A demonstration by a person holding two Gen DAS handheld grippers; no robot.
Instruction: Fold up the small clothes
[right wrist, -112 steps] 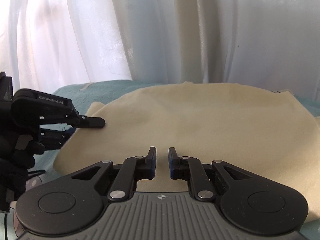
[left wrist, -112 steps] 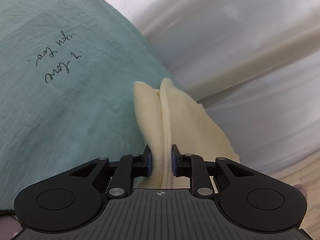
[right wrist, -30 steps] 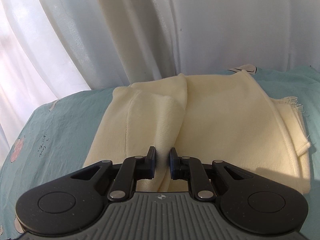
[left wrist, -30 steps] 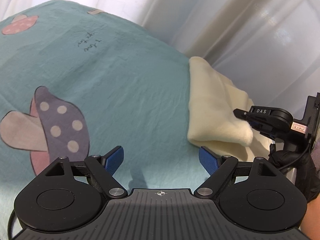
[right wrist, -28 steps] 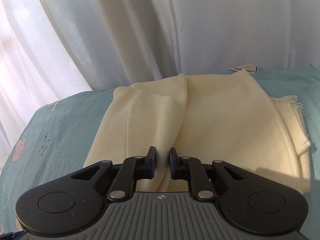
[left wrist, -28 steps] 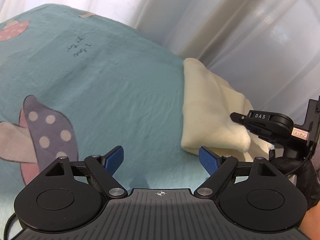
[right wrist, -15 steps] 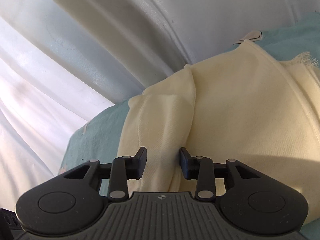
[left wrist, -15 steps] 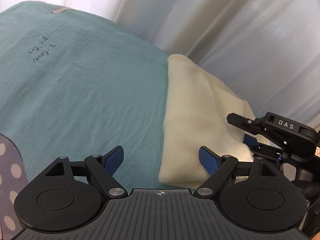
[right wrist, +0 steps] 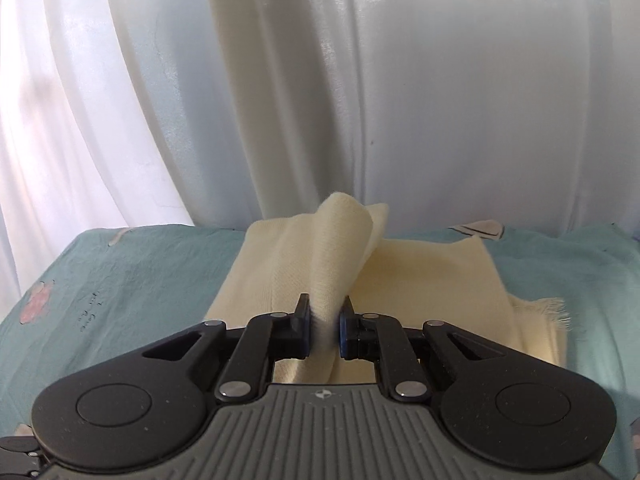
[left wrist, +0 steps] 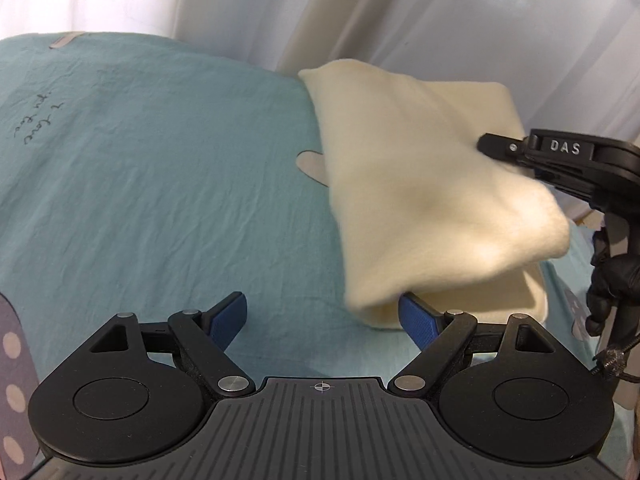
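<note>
A cream knitted garment [left wrist: 420, 184] lies folded on a teal bedsheet [left wrist: 160, 184]. My left gripper [left wrist: 324, 316] is open and empty, low over the sheet, with the garment's near corner just beyond its right fingertip. My right gripper [right wrist: 324, 324] is shut on a raised fold of the cream garment [right wrist: 332, 268] and holds that fold up above the rest of the cloth. In the left wrist view the right gripper [left wrist: 560, 160] shows at the right edge, lifting the top layer.
White curtains [right wrist: 320, 80] hang close behind the bed. The sheet has printed handwriting [left wrist: 36, 120] and a spotted mushroom print [left wrist: 8, 380] at the far left. A fringed edge of the garment [right wrist: 556, 312] lies at the right.
My right gripper opened briefly, then shut on the garment's fold and lifted it. My left gripper, which let go of the garment earlier, stayed open and moved closer to its near corner.
</note>
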